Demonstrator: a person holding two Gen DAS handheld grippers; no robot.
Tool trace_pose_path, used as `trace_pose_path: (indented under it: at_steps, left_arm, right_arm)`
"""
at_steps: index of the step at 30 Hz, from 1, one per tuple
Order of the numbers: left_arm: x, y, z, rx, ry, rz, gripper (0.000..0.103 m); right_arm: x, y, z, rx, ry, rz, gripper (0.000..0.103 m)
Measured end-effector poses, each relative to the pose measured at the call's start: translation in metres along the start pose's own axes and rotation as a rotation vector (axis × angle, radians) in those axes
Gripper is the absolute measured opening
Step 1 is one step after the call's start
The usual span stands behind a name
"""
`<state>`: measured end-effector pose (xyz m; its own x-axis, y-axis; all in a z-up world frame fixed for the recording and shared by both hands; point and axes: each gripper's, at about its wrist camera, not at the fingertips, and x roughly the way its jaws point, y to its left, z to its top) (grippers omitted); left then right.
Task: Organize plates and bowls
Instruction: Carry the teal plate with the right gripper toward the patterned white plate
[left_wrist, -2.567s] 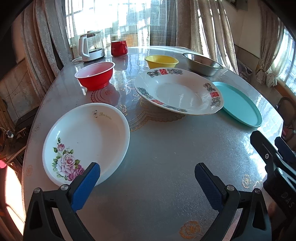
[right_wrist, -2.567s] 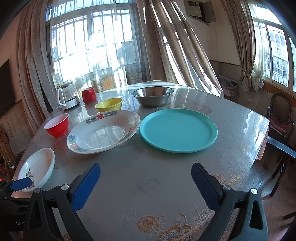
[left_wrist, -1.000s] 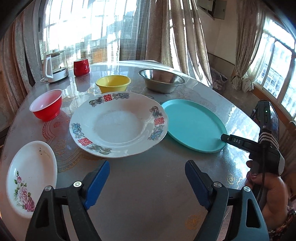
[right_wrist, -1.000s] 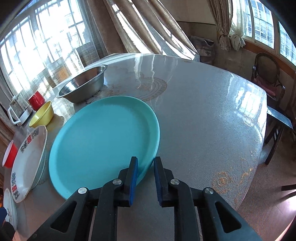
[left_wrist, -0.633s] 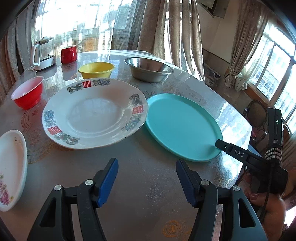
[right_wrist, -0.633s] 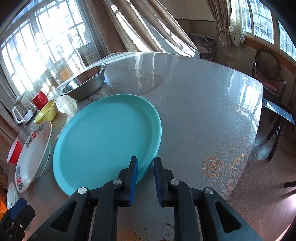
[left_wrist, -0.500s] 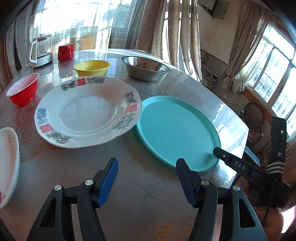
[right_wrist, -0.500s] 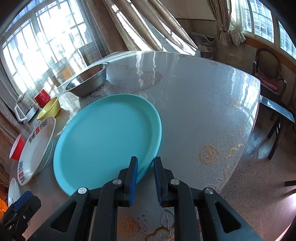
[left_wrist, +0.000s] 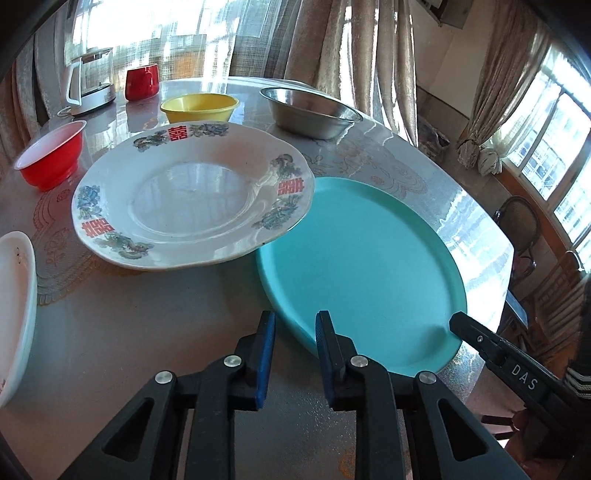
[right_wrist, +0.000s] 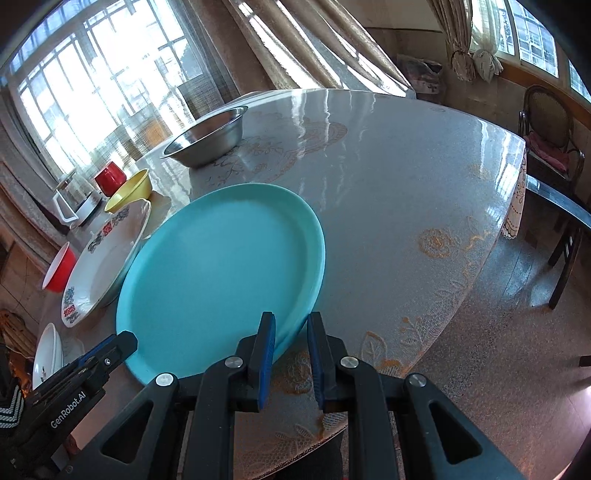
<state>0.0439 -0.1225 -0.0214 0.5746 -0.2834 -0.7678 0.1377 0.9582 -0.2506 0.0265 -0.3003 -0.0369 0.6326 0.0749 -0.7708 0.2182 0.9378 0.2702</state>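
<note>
A teal plate (left_wrist: 362, 266) (right_wrist: 221, 266) lies on the round table. My right gripper (right_wrist: 291, 317) (left_wrist: 456, 317) is shut on its near right rim. My left gripper (left_wrist: 295, 317) (right_wrist: 125, 339) is at the near left rim. Its jaws are closing, with the rim between the blue pads and the pads against it. A large white patterned plate (left_wrist: 188, 199) (right_wrist: 107, 258) sits left of the teal plate, its edge overhanging the teal rim. Farther left are a small floral plate (left_wrist: 14, 295) and a red bowl (left_wrist: 51, 155). A yellow bowl (left_wrist: 199, 107) and a steel bowl (left_wrist: 310, 114) stand behind.
A kettle (left_wrist: 92, 81) and a red mug (left_wrist: 142, 81) stand at the table's far side by the curtains. The table edge (right_wrist: 480, 258) runs close on the right, with chairs (right_wrist: 546, 133) and bare floor beyond.
The left gripper swung right and down to the teal plate, and its jaws went from wide apart to narrow around the rim. The right gripper, still shut on the plate, slid it nearer the table edge.
</note>
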Motion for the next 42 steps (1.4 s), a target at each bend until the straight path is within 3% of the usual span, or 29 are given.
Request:
trace_pose_path:
  at_steps: [7, 11, 15, 17, 19, 26, 37, 42]
  left_arm:
    - [-0.015, 0.008, -0.008, 0.031, -0.03, 0.008, 0.025]
    - [-0.023, 0.02, -0.009, 0.027, -0.017, 0.006, 0.048]
    - [-0.044, 0.038, -0.007, -0.01, -0.065, 0.021, 0.06]
    - [-0.052, 0.048, -0.004, -0.034, -0.078, 0.044, 0.076]
    - [-0.058, 0.057, 0.001, -0.055, -0.096, 0.1, 0.086]
    - [-0.073, 0.087, 0.018, -0.099, -0.139, 0.176, 0.097]
    - [-0.061, 0.105, 0.042, -0.059, -0.108, 0.298, 0.1]
    - [-0.054, 0.125, 0.062, -0.1, -0.116, 0.327, 0.1]
  right_arm:
    - [-0.006, 0.004, -0.009, -0.012, -0.004, 0.014, 0.022]
    - [-0.008, -0.002, -0.009, 0.042, -0.012, 0.034, 0.033]
    - [-0.024, -0.006, -0.006, 0.081, -0.088, -0.024, 0.033]
    - [-0.03, -0.001, -0.002, 0.063, -0.112, -0.043, 0.033]
    - [-0.032, 0.009, 0.001, 0.026, -0.12, -0.052, 0.033]
    - [-0.018, 0.058, 0.005, -0.072, -0.075, 0.037, 0.035]
    - [0.006, 0.111, 0.009, -0.165, -0.048, 0.158, 0.044]
    - [0.021, 0.127, 0.023, -0.166, -0.059, 0.17, 0.051]
